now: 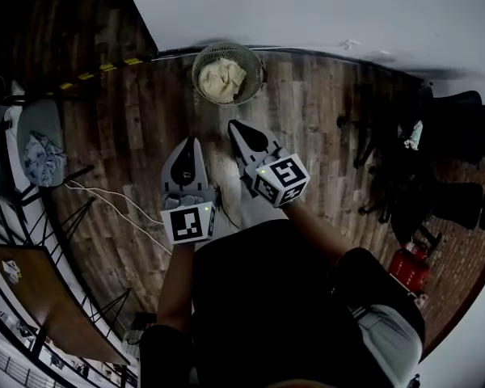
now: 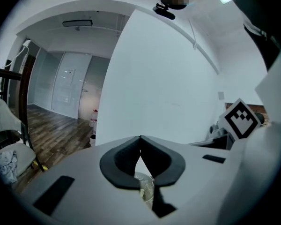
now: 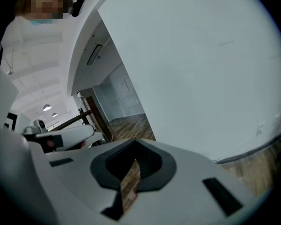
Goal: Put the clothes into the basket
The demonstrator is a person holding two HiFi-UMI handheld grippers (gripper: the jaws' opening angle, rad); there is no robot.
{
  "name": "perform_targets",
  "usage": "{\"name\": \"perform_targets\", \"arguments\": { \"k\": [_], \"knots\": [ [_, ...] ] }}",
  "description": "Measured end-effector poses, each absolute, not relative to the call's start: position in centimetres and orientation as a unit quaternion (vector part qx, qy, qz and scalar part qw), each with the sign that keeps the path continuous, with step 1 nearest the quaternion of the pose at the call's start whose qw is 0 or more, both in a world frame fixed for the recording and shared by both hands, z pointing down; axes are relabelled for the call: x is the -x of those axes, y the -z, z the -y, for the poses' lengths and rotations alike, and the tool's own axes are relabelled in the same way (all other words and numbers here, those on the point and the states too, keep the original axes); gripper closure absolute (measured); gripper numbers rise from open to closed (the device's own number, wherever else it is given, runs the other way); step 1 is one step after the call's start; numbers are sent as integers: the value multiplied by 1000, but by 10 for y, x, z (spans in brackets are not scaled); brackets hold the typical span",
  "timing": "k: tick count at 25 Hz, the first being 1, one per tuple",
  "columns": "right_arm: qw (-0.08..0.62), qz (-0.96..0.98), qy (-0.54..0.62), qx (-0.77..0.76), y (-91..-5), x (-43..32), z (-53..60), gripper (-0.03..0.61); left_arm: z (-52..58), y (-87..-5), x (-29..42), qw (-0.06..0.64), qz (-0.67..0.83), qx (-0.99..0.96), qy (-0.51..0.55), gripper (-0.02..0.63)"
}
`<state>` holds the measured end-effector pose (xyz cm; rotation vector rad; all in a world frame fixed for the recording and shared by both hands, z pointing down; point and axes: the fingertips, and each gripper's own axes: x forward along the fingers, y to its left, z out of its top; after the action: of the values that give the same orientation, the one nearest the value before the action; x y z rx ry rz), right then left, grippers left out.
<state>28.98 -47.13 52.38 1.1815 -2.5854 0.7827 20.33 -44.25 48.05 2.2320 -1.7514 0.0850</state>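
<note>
A round wire basket [image 1: 256,78] stands on the wood floor by the white wall, with a cream cloth [image 1: 223,79] lying in it. A grey-blue garment [image 1: 44,158] lies on a chair seat at the left, and also shows in the left gripper view [image 2: 4,165]. My left gripper [image 1: 191,141] [image 2: 140,139] and right gripper [image 1: 233,124] [image 3: 136,145] are held side by side above the floor, short of the basket and pointing towards it. Both are shut with nothing between the jaws. Through the left jaws' gap a bit of the basket [image 2: 143,179] shows.
A white cable [image 1: 105,194] runs across the floor from the chair [image 1: 32,120] at the left. A wooden table [image 1: 40,291] stands at the lower left. Dark equipment [image 1: 444,152] and a red object [image 1: 407,267] stand at the right. Yellow-black tape [image 1: 97,71] marks the floor.
</note>
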Motion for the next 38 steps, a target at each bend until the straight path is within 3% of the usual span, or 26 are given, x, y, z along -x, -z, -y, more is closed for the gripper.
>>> {"name": "perform_targets", "arguments": {
  "k": [11,18,28,38],
  "knots": [
    [42,895,-170,-410,-381,-305,457,571,427,-364,-193,95,605,-790,7,600],
    [27,915,-89,-392,-317,-309,444,571,422,-319,-227,74,585,-808,21,600],
    [-19,924,-73,-375,-264,-324,449,571,423,-285,-249,39,587,-808,27,600],
    [-20,933,-63,-353,-259,-320,456,571,428,-280,-247,38,610,-791,26,600]
  ]
}}
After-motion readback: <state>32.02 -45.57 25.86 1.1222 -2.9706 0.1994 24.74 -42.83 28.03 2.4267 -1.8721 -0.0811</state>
